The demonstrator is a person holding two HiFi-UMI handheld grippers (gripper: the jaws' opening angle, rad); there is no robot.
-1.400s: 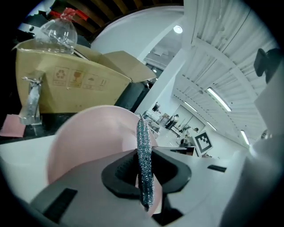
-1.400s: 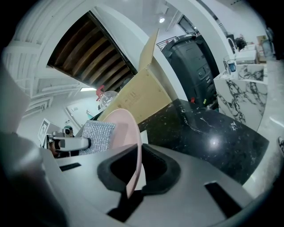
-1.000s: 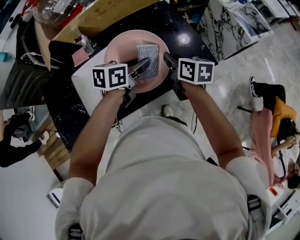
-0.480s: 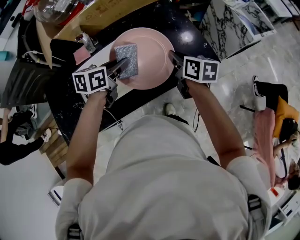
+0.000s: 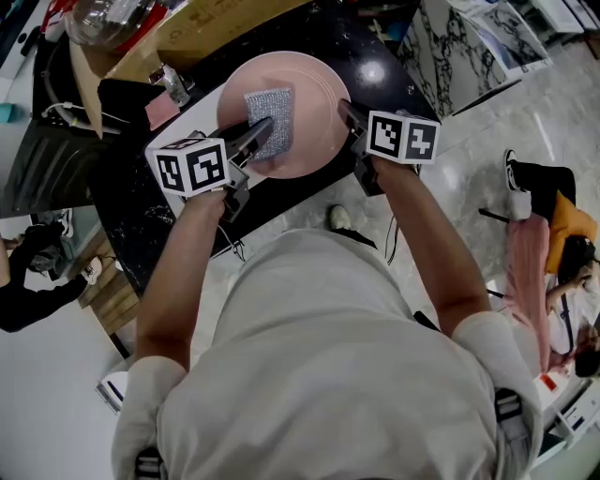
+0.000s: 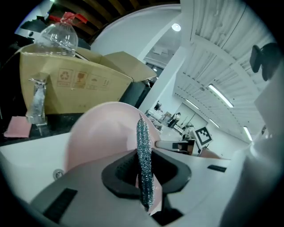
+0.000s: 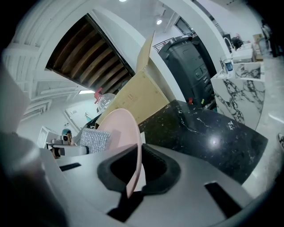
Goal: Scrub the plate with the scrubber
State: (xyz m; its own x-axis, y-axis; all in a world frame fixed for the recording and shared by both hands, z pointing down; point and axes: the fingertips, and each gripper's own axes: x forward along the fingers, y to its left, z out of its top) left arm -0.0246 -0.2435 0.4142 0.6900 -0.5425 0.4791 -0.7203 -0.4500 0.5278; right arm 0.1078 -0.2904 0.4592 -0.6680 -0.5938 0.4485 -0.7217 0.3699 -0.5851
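Note:
A pink plate [image 5: 314,112] is held tilted above the black counter [image 5: 309,33]. My right gripper [image 5: 345,111] is shut on the plate's right rim, and the rim [image 7: 133,164] runs edge-on between its jaws. My left gripper [image 5: 262,131] is shut on a silver mesh scrubber [image 5: 269,109], pressed flat against the plate's left half. In the left gripper view the scrubber [image 6: 144,168] stands edge-on between the jaws, with the plate [image 6: 102,133] just behind it. From the right gripper view the scrubber [image 7: 94,141] lies on the plate's face [image 7: 117,128].
A cardboard box [image 5: 202,28] and a clear plastic bottle [image 5: 98,23] stand at the counter's far side. A small glass bottle [image 5: 172,84] and a pink pad [image 5: 161,111] sit left of the plate. A marble block [image 5: 450,56] stands right. People sit on the floor at the right [image 5: 548,244].
The left gripper and scrubber slid left across the plate, then back right toward its middle. The plate shifted slightly up and left; the right gripper kept its hold.

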